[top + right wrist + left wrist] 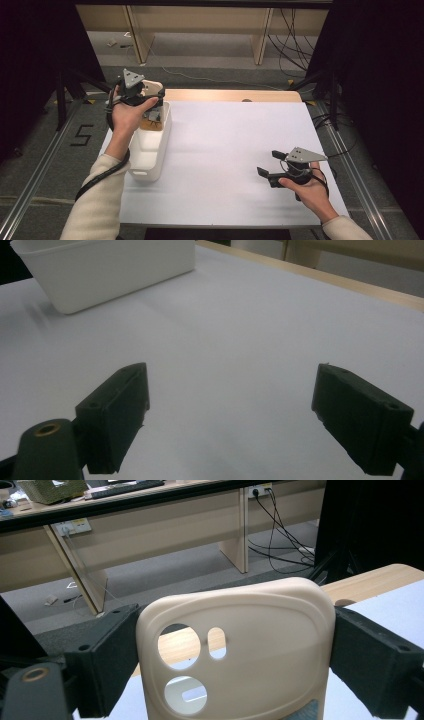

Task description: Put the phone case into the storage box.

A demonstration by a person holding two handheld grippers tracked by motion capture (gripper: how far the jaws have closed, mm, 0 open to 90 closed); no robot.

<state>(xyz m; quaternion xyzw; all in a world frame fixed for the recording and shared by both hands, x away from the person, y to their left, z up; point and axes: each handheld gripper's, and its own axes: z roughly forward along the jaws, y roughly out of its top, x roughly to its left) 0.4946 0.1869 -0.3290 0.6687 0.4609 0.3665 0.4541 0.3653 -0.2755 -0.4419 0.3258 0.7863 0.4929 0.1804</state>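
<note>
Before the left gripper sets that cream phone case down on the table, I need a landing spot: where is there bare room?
The white table is bare between the white bin and the right gripper, up to the wooden far edge. The left edge is crowded: the left gripper holds the phone case over the bin.

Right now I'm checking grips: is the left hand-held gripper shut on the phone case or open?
Shut on it. The left hand-held gripper has both black jaws pressed against the sides of the beige phone case.

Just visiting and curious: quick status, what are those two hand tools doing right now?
Left gripper shut on beige phone case, above white bin. Right gripper open, nothing between its fingers, low over white table. Nothing in the way.
</note>
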